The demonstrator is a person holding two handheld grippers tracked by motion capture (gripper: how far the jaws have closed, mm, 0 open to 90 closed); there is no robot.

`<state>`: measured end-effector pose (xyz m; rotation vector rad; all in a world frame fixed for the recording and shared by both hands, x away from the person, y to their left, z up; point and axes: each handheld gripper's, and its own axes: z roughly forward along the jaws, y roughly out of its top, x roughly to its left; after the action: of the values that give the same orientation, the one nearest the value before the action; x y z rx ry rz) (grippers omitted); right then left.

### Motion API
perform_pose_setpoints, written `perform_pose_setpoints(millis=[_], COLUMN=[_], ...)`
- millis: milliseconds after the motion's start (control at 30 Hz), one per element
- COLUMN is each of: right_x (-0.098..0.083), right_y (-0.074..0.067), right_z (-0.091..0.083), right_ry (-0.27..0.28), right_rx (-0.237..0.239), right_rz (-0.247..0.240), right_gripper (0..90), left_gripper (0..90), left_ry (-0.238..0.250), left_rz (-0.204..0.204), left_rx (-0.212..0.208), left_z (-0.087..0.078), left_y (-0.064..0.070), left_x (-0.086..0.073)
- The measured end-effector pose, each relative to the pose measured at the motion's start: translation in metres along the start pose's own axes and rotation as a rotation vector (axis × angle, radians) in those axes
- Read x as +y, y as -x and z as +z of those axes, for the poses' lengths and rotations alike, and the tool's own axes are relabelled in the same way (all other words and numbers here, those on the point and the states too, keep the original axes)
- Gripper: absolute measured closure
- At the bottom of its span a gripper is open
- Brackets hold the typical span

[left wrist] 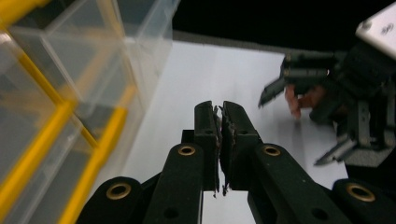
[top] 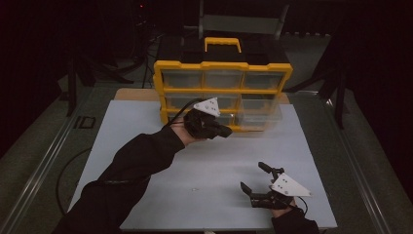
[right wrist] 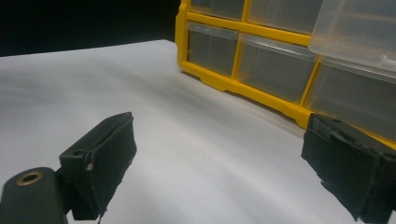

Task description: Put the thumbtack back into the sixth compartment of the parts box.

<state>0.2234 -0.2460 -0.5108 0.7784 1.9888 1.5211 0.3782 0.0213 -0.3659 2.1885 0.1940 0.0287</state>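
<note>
High view: left tool [top: 225, 131] pressed together, empty, just in front of the yellow-framed drawer cabinet [top: 223, 92]. One clear drawer [top: 260, 113] at lower right juts out. Right tool [top: 255, 178] spread, near the bench [top: 146, 131] front edge.

Left gripper view: pads [left wrist: 208, 128] meet, frayed at the edges; the drawer's thin, glossy plastic wall [left wrist: 144, 42] stands close. Risk: a sideways swing would knock the drawer fully out.

Right gripper view: black foam-faced jaws wide apart over the matte white sheet; drawer overhangs, likely to tip if nudged.
</note>
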Motion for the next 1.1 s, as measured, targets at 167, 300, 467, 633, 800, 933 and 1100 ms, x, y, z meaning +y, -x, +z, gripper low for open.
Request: perform_pose_setpoints(millis=[167,300,467,633,800,933,1100], right_x=[0.000,0.000,-0.001,-0.001,0.000,0.000,0.000], right_y=[0.000,0.000,0.000,0.000,0.000,0.001,0.001], right_z=[0.001,0.001,0.001,0.001,0.001,0.001,0.000], right_ry=[0.000,0.003,0.007,0.007,0.008,0.007,0.009], right_rx=[0.000,0.000,-0.006,-0.006,-0.005,-0.004,-0.001], right_rz=[-0.002,-0.002,0.013,0.012,0.014,0.011,0.007], right_gripper=[9.6,9.6,9.6,9.6,9.6,9.6,9.6], left_gripper=[86.1,86.1,86.1,86.1,86.0,86.0,86.0], left_ry=[0.027,0.031,0.033,0.049,0.049,0.066,0.073], left_rz=[-0.003,-0.011,-0.005,-0.019,-0.026,-0.059,-0.089], left_rx=[0.011,0.008,0.011,0.018,0.036,0.061,0.082], left_z=[-0.001,0.001,0.006,0.012,0.020,0.027,0.037], left_y=[-0.007,-0.011,-0.013,-0.020,-0.027,-0.035,-0.042], left_x=[0.015,0.023,0.033,0.042,0.049,0.054,0.058])
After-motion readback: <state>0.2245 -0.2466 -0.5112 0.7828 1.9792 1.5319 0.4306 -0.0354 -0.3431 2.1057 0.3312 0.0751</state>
